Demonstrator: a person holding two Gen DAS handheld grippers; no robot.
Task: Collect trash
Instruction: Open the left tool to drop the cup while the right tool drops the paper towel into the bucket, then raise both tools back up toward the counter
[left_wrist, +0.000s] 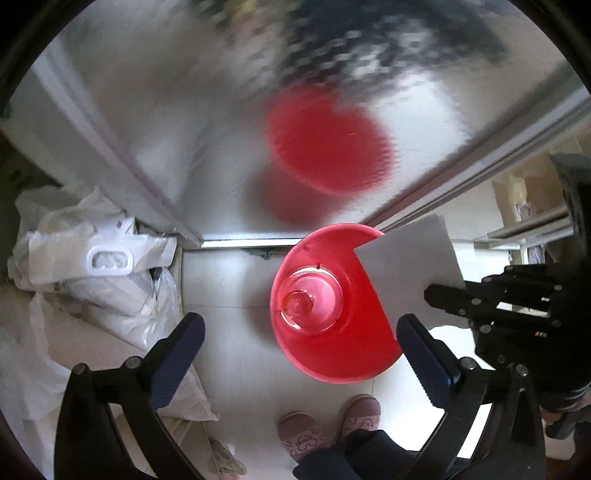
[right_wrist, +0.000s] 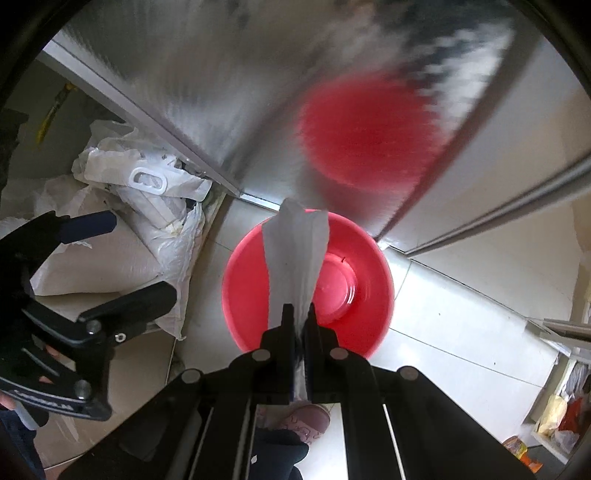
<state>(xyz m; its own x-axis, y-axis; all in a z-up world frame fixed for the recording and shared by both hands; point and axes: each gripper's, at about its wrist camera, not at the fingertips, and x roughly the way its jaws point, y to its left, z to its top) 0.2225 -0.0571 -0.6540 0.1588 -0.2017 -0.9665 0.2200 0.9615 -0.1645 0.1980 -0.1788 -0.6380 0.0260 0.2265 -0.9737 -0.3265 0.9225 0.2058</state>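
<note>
The right gripper (right_wrist: 298, 317) pinches a white tissue (right_wrist: 295, 254) right above the red bin (right_wrist: 255, 258) on the floor, seemingly so it drops in; the left gripper (left_wrist: 299, 332) waits beside it, fingers spread and empty

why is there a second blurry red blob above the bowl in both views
Left wrist view: the smeared blob is the red bowl reflected in a brushed metal panel; the bowl itself is sharp. Right wrist view: same streaky reflection above the bowl, behind the white tissue clamped in the right tool.
</note>
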